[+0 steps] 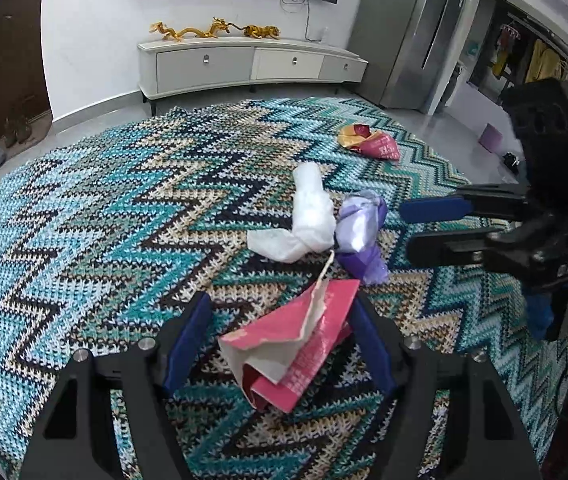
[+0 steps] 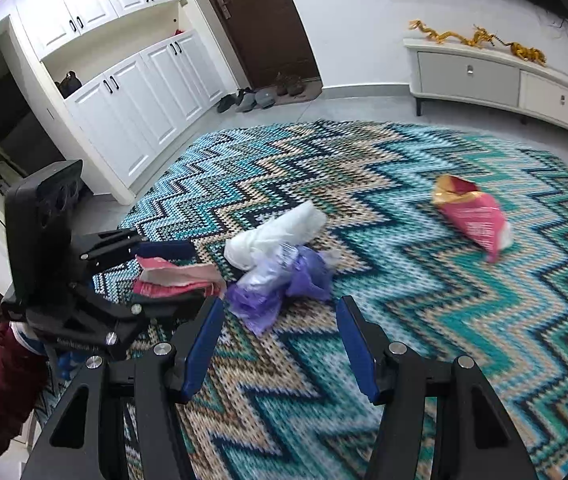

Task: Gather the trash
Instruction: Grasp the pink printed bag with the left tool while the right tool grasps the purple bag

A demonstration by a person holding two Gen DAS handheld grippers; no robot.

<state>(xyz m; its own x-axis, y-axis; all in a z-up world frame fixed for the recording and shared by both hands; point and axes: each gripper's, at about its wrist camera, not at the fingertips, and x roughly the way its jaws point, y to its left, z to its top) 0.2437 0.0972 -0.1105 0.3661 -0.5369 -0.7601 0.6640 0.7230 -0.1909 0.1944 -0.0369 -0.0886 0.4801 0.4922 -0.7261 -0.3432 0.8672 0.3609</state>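
A torn pink paper wrapper (image 1: 295, 344) lies on the zigzag rug between the fingers of my left gripper (image 1: 280, 312), which is open around it; it also shows in the right wrist view (image 2: 176, 280). A white plastic bag (image 1: 307, 216) and a purple plastic bag (image 1: 359, 232) lie just beyond. My right gripper (image 2: 280, 320) is open and empty, just short of the purple bag (image 2: 280, 284), beside the white bag (image 2: 276, 236). A red and gold snack bag (image 1: 369, 142) lies farther off on the rug (image 2: 471, 212).
The zigzag rug (image 1: 124, 220) covers the floor. A low white TV cabinet (image 1: 244, 66) with gold dragon figures stands by the far wall. A steel fridge (image 1: 415, 36) stands at the right. White cupboards (image 2: 132, 92), a brown door and shoes (image 2: 252, 98) are at the left.
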